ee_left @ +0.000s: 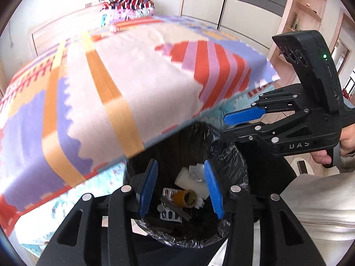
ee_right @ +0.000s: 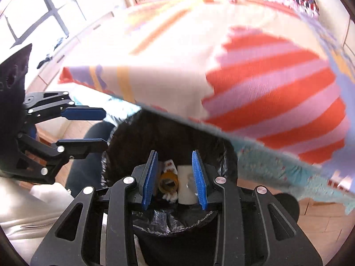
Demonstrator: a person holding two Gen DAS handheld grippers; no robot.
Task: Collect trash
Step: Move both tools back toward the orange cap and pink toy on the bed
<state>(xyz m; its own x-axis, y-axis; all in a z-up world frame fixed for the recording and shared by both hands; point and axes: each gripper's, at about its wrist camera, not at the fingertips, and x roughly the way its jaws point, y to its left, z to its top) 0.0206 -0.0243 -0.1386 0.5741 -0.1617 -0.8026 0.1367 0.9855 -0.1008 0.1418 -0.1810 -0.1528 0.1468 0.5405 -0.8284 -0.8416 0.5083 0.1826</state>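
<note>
A black-lined trash bin (ee_left: 230, 155) stands below the bed's edge; it also shows in the right wrist view (ee_right: 124, 146). Inside lie an amber pill bottle (ee_left: 185, 198), blister packs (ee_left: 169, 215), a white box (ee_left: 188, 180) and crumpled white paper (ee_left: 196, 171). The bottle (ee_right: 169, 182) and white box (ee_right: 185, 184) show in the right wrist view too. My left gripper (ee_left: 180, 190) is open and empty above the bin's mouth. My right gripper (ee_right: 175, 179) is open and empty above the bin as well; it shows from the side in the left wrist view (ee_left: 230, 125).
A bed with a colourful patterned blanket (ee_left: 111, 88) overhangs the bin's far side. A striped pillow (ee_left: 126, 6) lies at its head. Wardrobe doors (ee_left: 221, 0) stand behind. A wooden floor (ee_right: 321, 221) lies to the right. The person's light clothing (ee_left: 321, 199) is close at the right.
</note>
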